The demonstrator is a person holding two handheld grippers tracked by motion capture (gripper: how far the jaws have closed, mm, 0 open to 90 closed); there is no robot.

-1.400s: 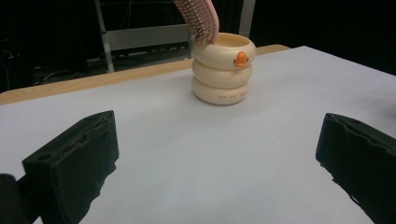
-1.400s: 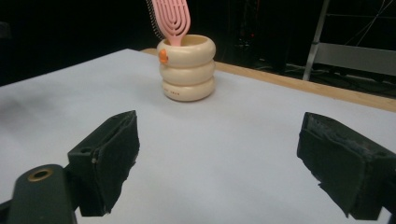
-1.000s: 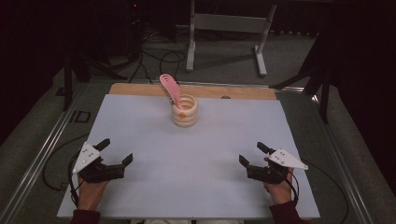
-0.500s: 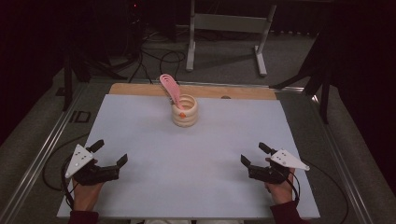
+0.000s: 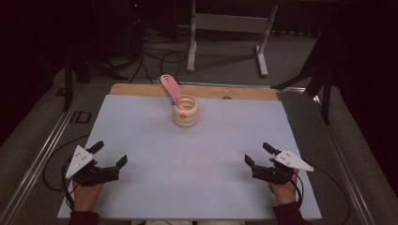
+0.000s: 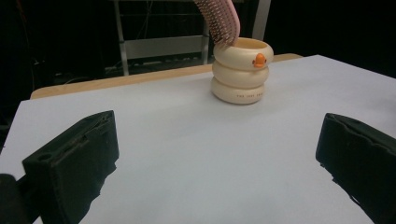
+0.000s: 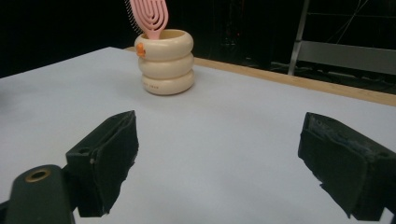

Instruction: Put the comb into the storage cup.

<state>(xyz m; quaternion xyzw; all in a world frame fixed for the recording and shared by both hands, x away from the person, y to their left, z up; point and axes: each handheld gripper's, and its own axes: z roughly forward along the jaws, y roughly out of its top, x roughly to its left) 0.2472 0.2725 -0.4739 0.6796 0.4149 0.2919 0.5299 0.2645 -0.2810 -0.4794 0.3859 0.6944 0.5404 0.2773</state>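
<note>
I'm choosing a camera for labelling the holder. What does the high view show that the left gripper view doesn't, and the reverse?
High view: both hands, the left gripper and right gripper with jaws open, and the holder's open top. Left gripper view: small print low on the cream holder and the bristles of the pink brush. Both: brush standing in the holder on the white table, with its orange mark.

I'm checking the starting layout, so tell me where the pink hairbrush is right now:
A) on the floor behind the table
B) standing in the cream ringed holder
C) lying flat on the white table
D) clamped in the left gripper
B: the pink hairbrush stands inside the cream ringed holder, far from both open grippers.
</note>
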